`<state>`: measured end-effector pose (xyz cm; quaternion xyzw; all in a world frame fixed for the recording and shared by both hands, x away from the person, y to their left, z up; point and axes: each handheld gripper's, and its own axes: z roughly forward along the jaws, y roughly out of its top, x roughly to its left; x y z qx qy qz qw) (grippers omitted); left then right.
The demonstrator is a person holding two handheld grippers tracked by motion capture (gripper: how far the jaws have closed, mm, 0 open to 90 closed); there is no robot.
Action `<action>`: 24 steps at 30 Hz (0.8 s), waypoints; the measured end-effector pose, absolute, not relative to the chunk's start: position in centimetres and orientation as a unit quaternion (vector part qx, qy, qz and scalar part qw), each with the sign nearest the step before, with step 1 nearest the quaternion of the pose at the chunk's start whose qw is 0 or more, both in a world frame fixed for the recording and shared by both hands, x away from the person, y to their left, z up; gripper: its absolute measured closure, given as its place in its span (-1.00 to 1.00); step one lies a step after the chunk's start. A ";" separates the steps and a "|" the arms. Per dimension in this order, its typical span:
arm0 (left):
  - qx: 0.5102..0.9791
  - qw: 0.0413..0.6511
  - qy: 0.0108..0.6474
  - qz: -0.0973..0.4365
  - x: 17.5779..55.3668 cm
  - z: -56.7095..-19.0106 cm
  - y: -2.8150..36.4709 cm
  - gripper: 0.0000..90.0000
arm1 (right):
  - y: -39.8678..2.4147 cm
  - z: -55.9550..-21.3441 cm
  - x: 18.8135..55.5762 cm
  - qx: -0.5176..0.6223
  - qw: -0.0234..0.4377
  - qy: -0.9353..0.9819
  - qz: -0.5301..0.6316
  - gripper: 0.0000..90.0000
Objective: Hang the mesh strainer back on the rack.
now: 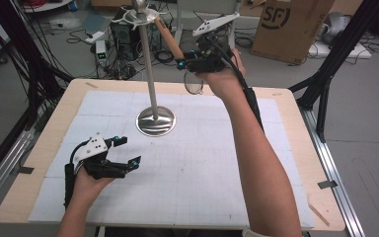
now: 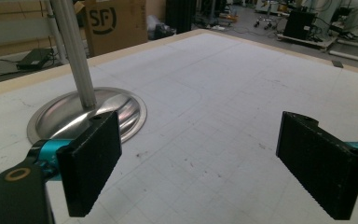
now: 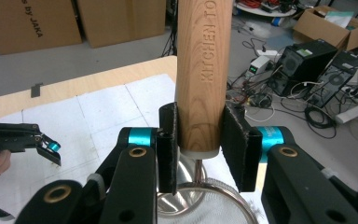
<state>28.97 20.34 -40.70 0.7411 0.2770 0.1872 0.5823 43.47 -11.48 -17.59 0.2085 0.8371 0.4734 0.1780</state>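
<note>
Cardboard box (image 1: 290, 27) and tangled cables (image 1: 128, 44) on the floor beyond the table (image 1: 296, 128).

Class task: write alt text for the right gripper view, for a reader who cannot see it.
Right claw shut on a wooden handle engraved with letters, a round wire-mesh strainer head below it. Behind lie a white-covered table, cardboard boxes and floor cables.

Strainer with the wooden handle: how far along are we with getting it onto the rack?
Done: the right gripper is shut on the strainer's wooden handle and holds it lifted near the top of the metal stand. In hand: bringing the handle end toward the hooks. Left: it does not look hung yet, and release remains. The left gripper is open above the table, holding nothing.
</note>
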 end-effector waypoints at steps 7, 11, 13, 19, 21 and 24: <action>0.739 0.584 0.278 0.186 28.9 -40.7 20.2 -0.67 | -10.5 -18.3 43.8 0.209 0.174 0.839 0.472 0.51; 0.740 0.584 0.279 0.183 28.9 -40.7 20.2 -0.67 | -9.9 -18.5 44.1 0.215 0.175 0.837 0.471 0.51; 0.743 0.580 0.277 0.183 29.0 -40.8 20.1 -0.67 | -9.7 -18.7 44.2 0.215 0.171 0.837 0.473 0.51; 0.743 0.580 0.280 0.182 28.9 -40.9 20.0 -0.67 | -9.0 -19.0 44.5 0.220 0.170 0.836 0.474 0.50; 0.743 0.580 0.280 0.181 28.9 -40.9 20.0 -0.67 | -8.9 -19.0 44.6 0.219 0.172 0.837 0.472 0.50; 0.744 0.579 0.280 0.181 28.9 -40.9 20.0 -0.67 | -8.5 -19.1 44.4 0.220 0.186 0.841 0.458 0.40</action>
